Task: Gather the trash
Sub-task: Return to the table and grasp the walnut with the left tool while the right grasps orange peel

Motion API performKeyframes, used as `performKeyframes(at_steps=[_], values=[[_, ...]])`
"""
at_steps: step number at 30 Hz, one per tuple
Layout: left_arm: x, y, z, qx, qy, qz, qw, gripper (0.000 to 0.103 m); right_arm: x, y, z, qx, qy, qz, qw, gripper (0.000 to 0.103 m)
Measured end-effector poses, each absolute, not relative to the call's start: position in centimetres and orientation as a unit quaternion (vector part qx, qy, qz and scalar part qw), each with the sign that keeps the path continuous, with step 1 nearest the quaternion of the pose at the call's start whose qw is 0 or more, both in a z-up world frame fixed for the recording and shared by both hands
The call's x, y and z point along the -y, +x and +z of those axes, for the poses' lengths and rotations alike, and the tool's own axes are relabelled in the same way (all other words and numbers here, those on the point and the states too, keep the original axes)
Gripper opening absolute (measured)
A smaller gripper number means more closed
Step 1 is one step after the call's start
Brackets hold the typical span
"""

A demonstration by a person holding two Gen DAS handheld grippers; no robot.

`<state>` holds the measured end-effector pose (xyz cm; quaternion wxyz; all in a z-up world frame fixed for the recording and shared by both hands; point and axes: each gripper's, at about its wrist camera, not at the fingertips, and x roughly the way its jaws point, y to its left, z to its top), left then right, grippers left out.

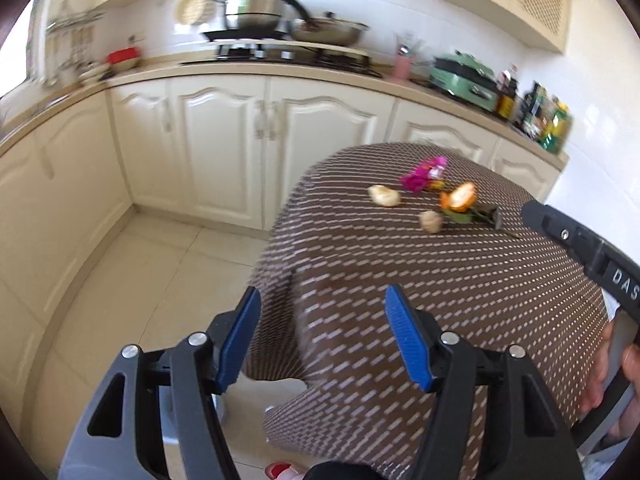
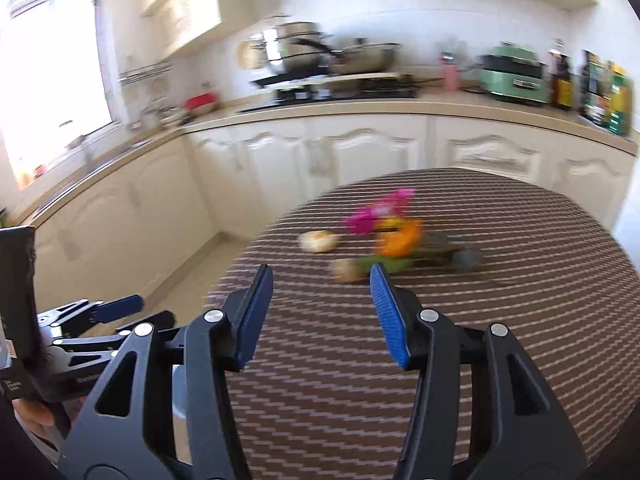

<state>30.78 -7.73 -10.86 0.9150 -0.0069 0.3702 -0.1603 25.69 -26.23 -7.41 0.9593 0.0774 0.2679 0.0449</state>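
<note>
Trash lies in a loose cluster on a round table with a brown striped cloth (image 1: 460, 300): a pink flower (image 1: 424, 174), an orange peel (image 1: 458, 198), two beige scraps (image 1: 384, 196) and a green stem (image 1: 478, 216). My left gripper (image 1: 324, 292) hangs open over the table's near left edge, well short of the cluster, with nothing between its blue pads. In the right wrist view my right gripper (image 2: 320, 270) is open too, above the cloth (image 2: 500, 340), just short of the nearer beige scrap (image 2: 346, 270) and the orange peel (image 2: 400, 240), with nothing in it.
Cream cabinets (image 1: 224, 140) run under an L-shaped counter behind the table. On it stand pots on a stove (image 1: 256, 4), a green appliance (image 1: 464, 80) and bottles (image 1: 548, 116). Pale floor tiles (image 1: 132, 280) lie left of the table. A hand (image 1: 612, 360) holds the other gripper.
</note>
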Motion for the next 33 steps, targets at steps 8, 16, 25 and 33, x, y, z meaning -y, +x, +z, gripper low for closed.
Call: performKeyframes(at_steps=[8, 16, 25, 33], values=[[16.5, 35.4, -12.5, -0.399, 0.049, -0.195, 0.895, 0.063, 32.6, 28.3, -8.7, -0.286, 0.098, 0.011, 0.953, 0.051], [21.5, 39.9, -13.9, -0.427, 0.075, -0.208, 0.876, 0.063, 33.1, 31.0, -9.1, -0.313, 0.102, 0.032, 0.944, 0.051], [23.3, 42.2, -14.3, -0.438, 0.084, -0.229, 0.865, 0.024, 32.4, 34.0, -9.7, -0.338, 0.087, 0.023, 0.937, 0.051], [19.6, 41.0, -13.8, -0.425, 0.047, -0.227, 0.875, 0.023, 30.7, 37.5, -10.6, -0.369, 0.069, 0.005, 0.927, 0.05]])
